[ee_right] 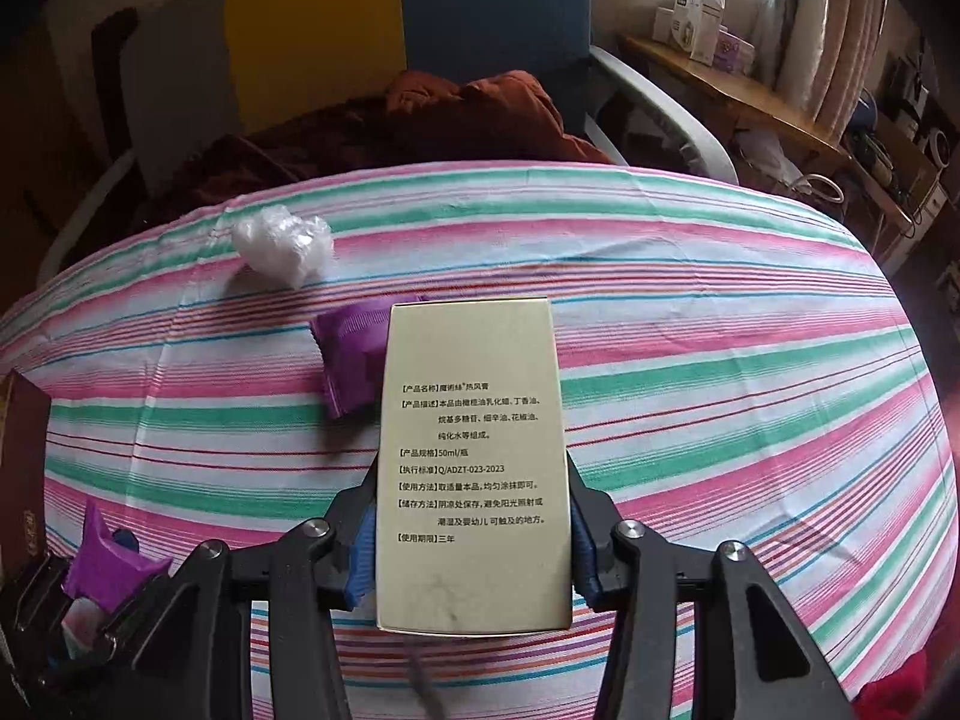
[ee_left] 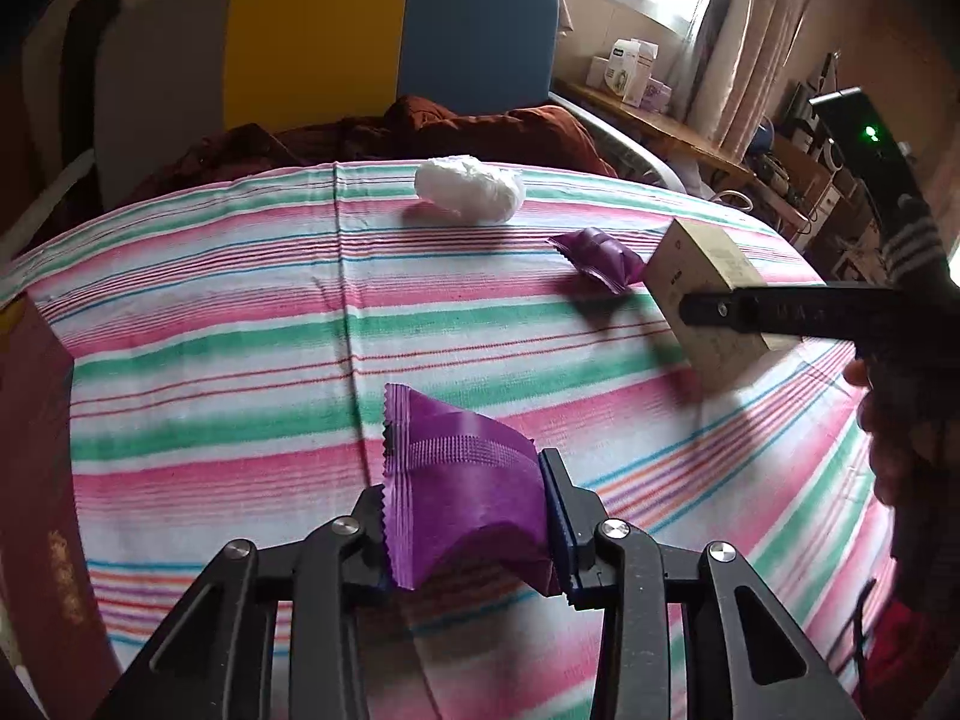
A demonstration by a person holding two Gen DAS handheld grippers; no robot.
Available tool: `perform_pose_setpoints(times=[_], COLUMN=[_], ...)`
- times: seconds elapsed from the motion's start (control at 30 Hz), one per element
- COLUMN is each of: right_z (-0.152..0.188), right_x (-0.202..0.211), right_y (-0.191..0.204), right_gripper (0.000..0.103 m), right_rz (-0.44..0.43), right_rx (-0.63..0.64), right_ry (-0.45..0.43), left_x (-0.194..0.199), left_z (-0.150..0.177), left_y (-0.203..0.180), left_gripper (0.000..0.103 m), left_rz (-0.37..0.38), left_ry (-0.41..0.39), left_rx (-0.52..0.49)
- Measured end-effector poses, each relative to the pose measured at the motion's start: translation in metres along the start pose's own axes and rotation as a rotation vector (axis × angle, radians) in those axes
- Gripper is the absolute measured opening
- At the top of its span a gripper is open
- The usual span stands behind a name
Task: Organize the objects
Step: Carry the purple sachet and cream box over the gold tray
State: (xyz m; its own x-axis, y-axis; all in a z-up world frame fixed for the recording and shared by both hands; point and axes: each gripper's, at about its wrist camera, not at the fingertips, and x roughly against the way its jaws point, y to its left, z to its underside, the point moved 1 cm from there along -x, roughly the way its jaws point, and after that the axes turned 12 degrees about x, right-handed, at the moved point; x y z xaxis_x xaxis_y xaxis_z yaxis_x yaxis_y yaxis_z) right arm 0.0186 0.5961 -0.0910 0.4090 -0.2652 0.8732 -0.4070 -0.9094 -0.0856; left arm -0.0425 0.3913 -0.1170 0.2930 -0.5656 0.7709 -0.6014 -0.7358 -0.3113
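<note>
My left tongs [ee_left: 468, 516] squeeze 1 purple packet [ee_left: 462, 480]. My right tongs [ee_right: 474, 546] squeeze the tan box [ee_right: 474, 468] above the stripy cloth [ee_right: 720, 360]. I think I am carrying both; next I need a spot to put them down.

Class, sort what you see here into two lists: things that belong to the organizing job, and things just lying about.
Part of the job:
- purple packet in the left tongs
- cream box in the right tongs
- second purple packet
- white crumpled bag

Lying about:
- striped cloth
- brown blanket
- boxes on the shelf
</note>
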Motion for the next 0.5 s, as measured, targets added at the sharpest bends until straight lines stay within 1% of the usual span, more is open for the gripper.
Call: perform_pose_setpoints(times=[0.07,0.27,0.5], right_z=[-0.001,-0.001,0.001], right_x=[0.002,0.008,0.014], right_y=[0.000,0.006,0.013], right_gripper=[0.050,0.050,0.050], right_rz=[-0.005,-0.007,-0.007], right_rx=[0.002,0.029,0.049], right_ry=[-0.013,-0.040,-0.071], left_x=[0.009,0.053,0.114], left_z=[0.003,0.006,0.006], left_y=[0.000,-0.003,0.019], left_gripper=[0.038,0.039,0.039], left_rz=[-0.003,-0.025,-0.076], left_ry=[-0.006,-0.087,-0.180], left_rx=[-0.007,-0.051,-0.047])
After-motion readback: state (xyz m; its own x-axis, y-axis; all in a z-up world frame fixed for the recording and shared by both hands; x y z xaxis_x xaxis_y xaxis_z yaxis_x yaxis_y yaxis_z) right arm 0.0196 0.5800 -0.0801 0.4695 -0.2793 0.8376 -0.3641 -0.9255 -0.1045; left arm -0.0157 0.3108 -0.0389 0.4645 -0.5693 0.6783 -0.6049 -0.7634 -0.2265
